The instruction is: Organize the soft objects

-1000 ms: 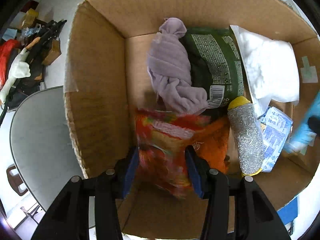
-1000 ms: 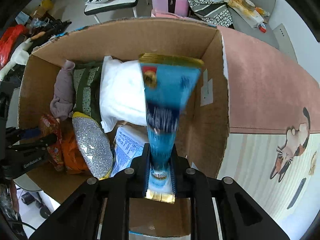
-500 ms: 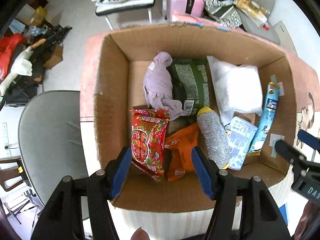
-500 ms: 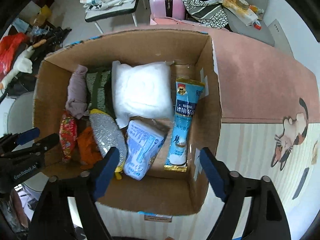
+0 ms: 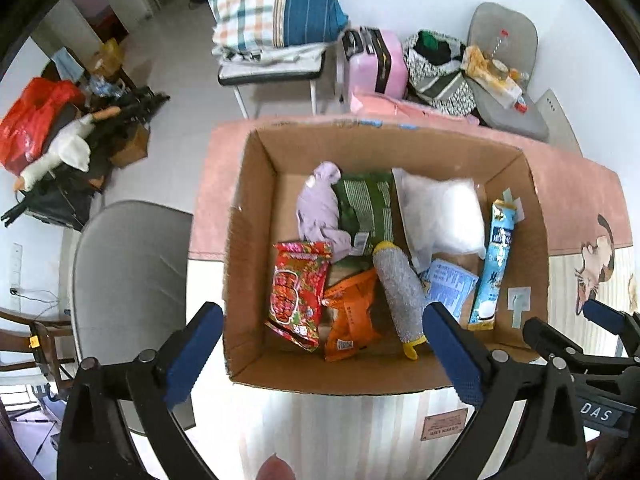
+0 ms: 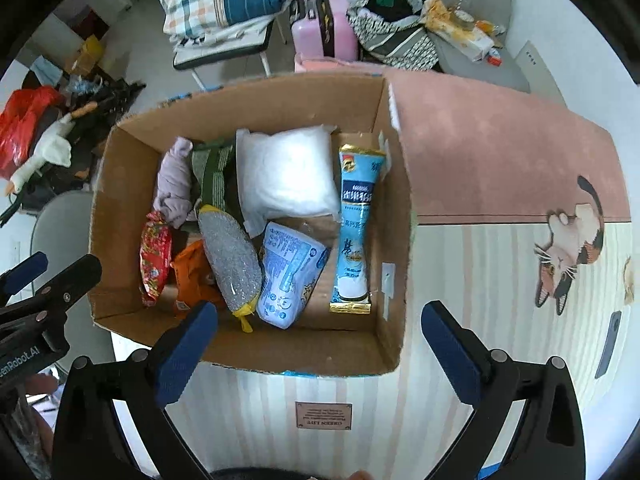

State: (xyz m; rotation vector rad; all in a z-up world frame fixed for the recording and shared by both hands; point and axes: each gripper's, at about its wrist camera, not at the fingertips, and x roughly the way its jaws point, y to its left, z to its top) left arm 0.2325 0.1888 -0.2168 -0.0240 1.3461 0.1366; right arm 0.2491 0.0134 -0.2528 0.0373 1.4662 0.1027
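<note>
The cardboard box stood on the mat with every soft thing inside it. Against its right wall lay the long blue packet, its long axis running near to far. Left of that sat the pale blue pouch and the silver scrubber, with the white pillow pack behind them at the far end. Further left were the orange packet and the red snack bag, both lying lengthwise near to far, and beyond them the green bag and the lilac cloth.

The left gripper hung above the box's near left corner, fingers spread wide and holding nothing; the red bag lay just ahead between them. The right gripper hovered over the near edge, likewise spread and empty, nearer to the blue packet. No loose item showed on the mat, so the sorting looked close to finished.
</note>
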